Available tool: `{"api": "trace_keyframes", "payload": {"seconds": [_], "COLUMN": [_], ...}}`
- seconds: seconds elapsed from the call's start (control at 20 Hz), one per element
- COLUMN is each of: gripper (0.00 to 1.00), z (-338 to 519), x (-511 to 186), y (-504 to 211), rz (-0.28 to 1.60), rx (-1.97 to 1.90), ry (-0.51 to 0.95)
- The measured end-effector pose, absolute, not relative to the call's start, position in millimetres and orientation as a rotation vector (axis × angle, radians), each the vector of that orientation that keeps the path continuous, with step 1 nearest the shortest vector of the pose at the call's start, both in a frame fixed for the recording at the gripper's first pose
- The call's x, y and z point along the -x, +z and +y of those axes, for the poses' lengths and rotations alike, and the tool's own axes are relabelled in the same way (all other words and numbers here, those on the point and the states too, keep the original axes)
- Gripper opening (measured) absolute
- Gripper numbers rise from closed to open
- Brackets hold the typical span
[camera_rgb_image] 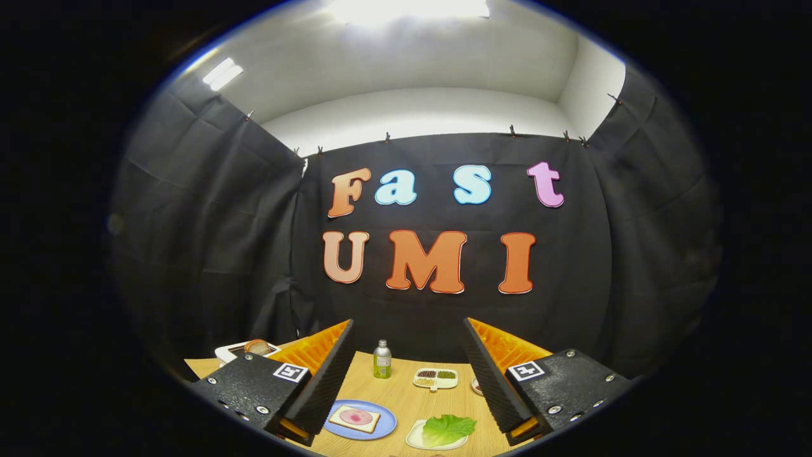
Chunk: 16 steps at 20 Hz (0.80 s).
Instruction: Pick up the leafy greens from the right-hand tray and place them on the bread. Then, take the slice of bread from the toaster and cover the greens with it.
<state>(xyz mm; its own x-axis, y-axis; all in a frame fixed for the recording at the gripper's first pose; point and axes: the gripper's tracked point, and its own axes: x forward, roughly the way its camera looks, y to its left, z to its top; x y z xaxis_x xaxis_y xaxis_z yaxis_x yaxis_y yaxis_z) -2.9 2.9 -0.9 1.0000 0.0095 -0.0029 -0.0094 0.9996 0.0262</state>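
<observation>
Gripper view: gripper hangs with jaws wide apart, holding nothing. Leafy greens sit on the tray, right of the blue plate; toaster far left of it.

Toaster partly hidden behind left finger; small dish mostly hidden behind right finger; condiment tray contents too small to identify.

bottle label perhaps unreadable
</observation>
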Motion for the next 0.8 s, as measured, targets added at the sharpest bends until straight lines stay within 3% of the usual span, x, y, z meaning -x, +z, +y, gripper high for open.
{"api": "trace_keyframes", "payload": {"seconds": [0.8], "gripper": [0.99], "z": [-38.6], "x": [-19.3], "y": [-67.4], "rz": [0.18], "rx": [-0.087], "ry": [-0.045]}}
